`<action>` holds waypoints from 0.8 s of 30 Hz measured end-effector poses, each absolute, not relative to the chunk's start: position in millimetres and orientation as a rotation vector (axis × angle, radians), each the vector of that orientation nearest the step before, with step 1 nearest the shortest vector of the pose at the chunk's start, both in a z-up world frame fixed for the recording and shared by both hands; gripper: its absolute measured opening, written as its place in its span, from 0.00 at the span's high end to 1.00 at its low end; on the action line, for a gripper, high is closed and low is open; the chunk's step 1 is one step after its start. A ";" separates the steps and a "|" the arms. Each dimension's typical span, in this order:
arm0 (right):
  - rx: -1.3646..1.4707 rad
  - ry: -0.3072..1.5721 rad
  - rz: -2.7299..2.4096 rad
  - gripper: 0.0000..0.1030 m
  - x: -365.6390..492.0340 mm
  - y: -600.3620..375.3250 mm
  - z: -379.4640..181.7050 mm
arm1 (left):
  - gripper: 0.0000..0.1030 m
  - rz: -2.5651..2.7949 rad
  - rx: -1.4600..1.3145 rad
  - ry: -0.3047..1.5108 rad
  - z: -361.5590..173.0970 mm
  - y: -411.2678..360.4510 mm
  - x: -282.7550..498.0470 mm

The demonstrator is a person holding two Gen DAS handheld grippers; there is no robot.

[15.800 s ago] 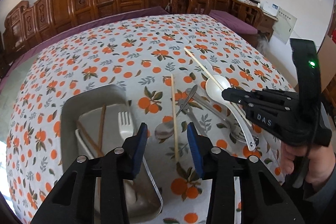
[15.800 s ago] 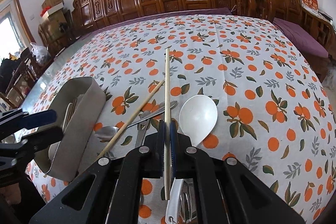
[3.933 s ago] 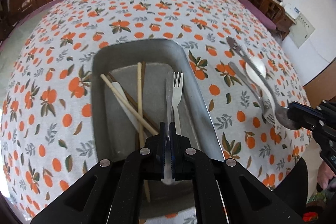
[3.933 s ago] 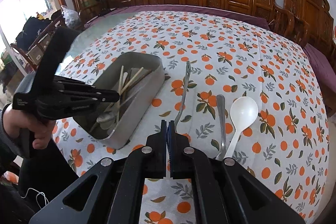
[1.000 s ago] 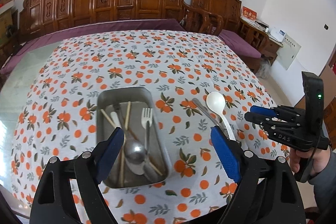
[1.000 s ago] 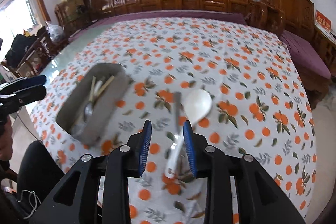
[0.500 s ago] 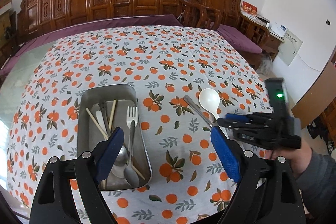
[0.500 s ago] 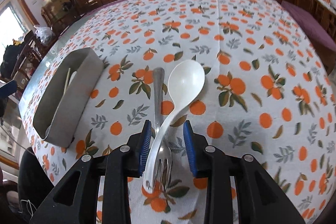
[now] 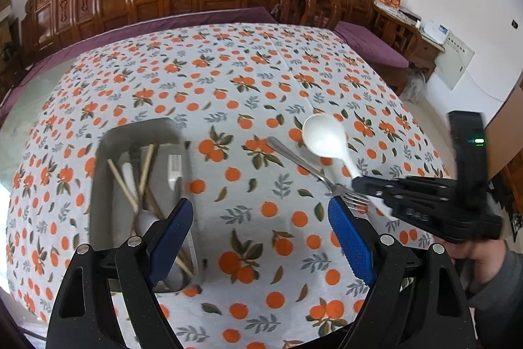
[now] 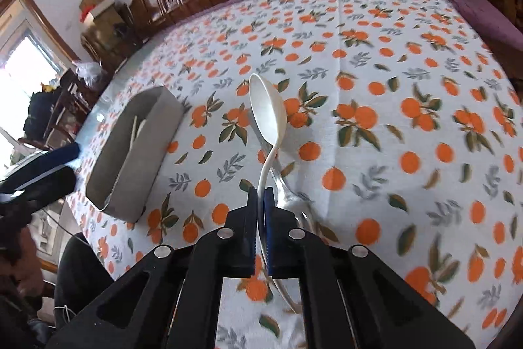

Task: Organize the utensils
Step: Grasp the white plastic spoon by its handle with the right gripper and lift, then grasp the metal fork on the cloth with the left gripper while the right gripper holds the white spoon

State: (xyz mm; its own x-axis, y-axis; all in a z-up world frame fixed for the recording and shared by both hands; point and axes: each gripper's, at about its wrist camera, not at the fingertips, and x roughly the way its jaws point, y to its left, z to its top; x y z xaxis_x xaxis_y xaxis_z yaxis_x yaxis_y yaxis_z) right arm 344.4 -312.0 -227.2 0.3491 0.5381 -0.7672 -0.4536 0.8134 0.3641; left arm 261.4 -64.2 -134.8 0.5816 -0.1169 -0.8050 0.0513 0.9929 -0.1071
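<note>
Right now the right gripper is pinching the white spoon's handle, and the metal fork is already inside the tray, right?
Not quite. The right gripper does pinch the white spoon, but the metal fork lies on the tablecloth, outside the tray. The left wrist view shows it.

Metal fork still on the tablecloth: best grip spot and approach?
Grip the fork mid-handle, coming from above with the gripper's fingers across the handle. It lies flat on the tablecloth, thin and long, so a crosswise pinch suits it. Its tine end sits under the white spoon's handle, where the right gripper is shut on the spoon; the far handle end is clear.
</note>
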 end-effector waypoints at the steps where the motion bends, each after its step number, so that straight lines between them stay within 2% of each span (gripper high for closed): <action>1: 0.097 1.022 0.636 0.95 342.1 -317.7 -224.7 | 0.21 -0.101 -0.068 0.949 -136.3 -68.8 263.3; 11: 0.103 0.997 0.507 0.95 333.3 -372.7 -223.8 | 0.21 -0.119 -0.076 0.990 -165.1 -103.4 292.2; 24: 0.158 0.992 0.487 0.95 338.1 -391.8 -230.4 | 0.22 -0.103 -0.077 1.071 -211.2 -135.0 337.0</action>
State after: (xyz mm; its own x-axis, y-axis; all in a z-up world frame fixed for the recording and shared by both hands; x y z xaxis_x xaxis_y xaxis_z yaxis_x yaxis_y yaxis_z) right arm 338.1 -391.8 -230.4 0.4500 0.4627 -0.7638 -0.3218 0.8818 0.3447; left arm 337.0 -135.0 -211.2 0.4756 -0.1214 -0.8713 0.0470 0.9925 -0.1126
